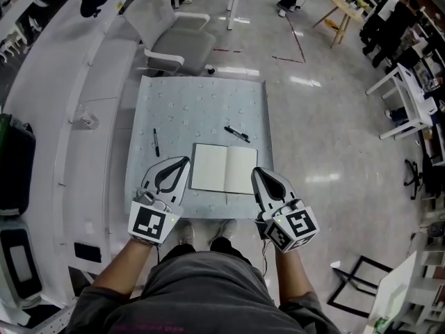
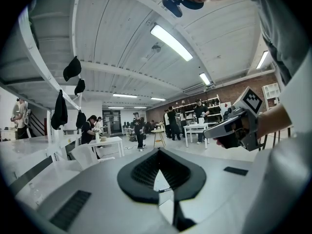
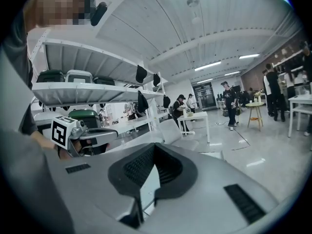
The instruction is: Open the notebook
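The notebook (image 1: 224, 168) lies open on the pale table (image 1: 201, 96), its white pages facing up, close to the near edge. My left gripper (image 1: 183, 161) hovers just left of it, jaws shut and holding nothing. My right gripper (image 1: 255, 172) sits at the notebook's right edge, jaws together and also empty. In the left gripper view the closed jaws (image 2: 158, 151) point level across the room, with the right gripper (image 2: 234, 126) off to the side. The right gripper view shows its own closed jaws (image 3: 153, 147) and the left gripper (image 3: 87, 135) beside them.
A black marker (image 1: 237, 133) lies just beyond the notebook, and a thin pen (image 1: 156, 142) lies to its left. A white chair (image 1: 174, 37) stands behind the table. White shelving (image 1: 42, 82) runs along the left. People and tables fill the far room.
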`<state>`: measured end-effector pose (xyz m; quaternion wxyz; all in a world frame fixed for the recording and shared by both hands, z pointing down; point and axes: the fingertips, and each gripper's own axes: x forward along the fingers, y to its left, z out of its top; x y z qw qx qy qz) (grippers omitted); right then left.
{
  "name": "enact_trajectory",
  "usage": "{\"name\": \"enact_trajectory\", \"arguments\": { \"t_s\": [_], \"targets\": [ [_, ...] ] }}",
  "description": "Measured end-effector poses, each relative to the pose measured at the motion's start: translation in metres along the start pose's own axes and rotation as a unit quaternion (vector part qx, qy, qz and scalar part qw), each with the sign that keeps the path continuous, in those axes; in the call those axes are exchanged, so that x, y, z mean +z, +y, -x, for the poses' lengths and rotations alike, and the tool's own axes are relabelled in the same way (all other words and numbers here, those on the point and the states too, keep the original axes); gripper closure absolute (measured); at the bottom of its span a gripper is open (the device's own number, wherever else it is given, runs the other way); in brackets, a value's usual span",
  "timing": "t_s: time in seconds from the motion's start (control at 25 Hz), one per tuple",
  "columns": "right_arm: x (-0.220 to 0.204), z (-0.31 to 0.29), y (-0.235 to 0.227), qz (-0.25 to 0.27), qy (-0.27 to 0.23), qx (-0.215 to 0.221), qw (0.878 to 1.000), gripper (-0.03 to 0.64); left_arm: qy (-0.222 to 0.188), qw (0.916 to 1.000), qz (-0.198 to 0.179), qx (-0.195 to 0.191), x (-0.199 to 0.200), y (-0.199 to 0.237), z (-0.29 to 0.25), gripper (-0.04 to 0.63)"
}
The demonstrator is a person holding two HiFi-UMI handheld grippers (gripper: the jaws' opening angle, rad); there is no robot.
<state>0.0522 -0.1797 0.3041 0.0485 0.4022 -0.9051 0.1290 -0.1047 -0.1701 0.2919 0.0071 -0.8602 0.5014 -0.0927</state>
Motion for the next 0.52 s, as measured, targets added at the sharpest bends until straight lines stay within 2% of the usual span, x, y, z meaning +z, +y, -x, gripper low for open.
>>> {"name": "enact_trajectory", "arguments": {
  "t_s": [0.52],
  "targets": [
    [-0.011, -0.01, -0.01, -0.004, 0.011, 0.002, 1.0, 0.615, 0.008, 1.0, 0.004, -0.003, -0.012, -0.001, -0.013, 0.594]
  ]
}}
